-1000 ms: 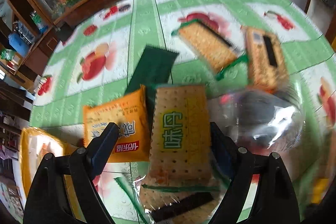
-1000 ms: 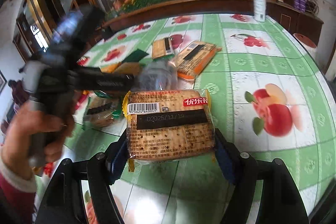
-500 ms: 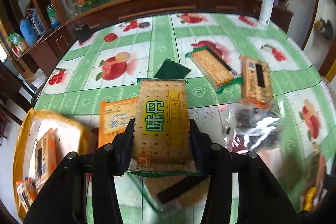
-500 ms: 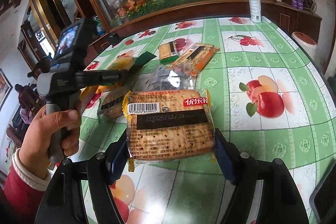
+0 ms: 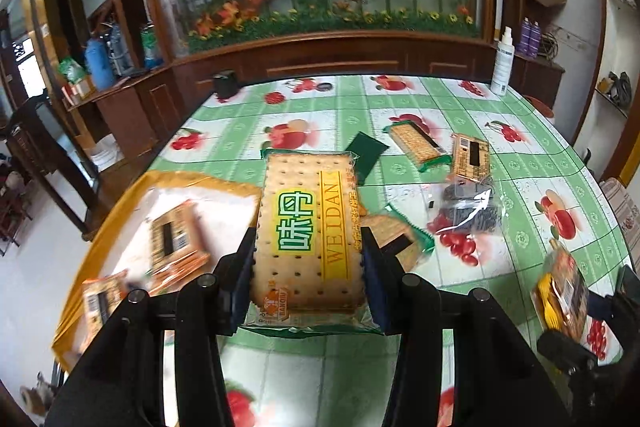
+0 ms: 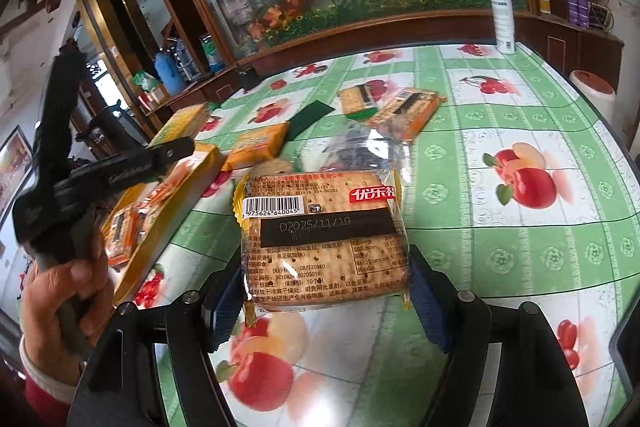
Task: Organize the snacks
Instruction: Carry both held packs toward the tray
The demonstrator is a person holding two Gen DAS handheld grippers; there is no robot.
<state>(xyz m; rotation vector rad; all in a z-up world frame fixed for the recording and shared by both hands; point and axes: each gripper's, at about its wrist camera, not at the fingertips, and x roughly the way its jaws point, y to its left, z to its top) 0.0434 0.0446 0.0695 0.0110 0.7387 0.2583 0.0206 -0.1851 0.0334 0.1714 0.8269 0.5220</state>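
Crackers are sitting in both grippers. The left gripper (image 5: 308,267) is clamping a "WEIDAN" pack (image 5: 310,231), long axis running 12 to 6, with the yellow tray (image 5: 120,211) lying at its 9 o'clock, nearer this arm. The right gripper (image 6: 324,287) is gripping a pack (image 6: 324,239) printed "D2025/11/19", barcode 975624 640045, above the counter (image 6: 500,227).

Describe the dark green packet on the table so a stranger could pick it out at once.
Start from the round table with the green fruit-print cloth, then find the loose cracker packs near its middle. The dark green packet lies flat just beyond the cracker pack held in the left gripper. It alone is plain, opaque dark green with no print showing; its neighbours show tan crackers or orange wrapping.
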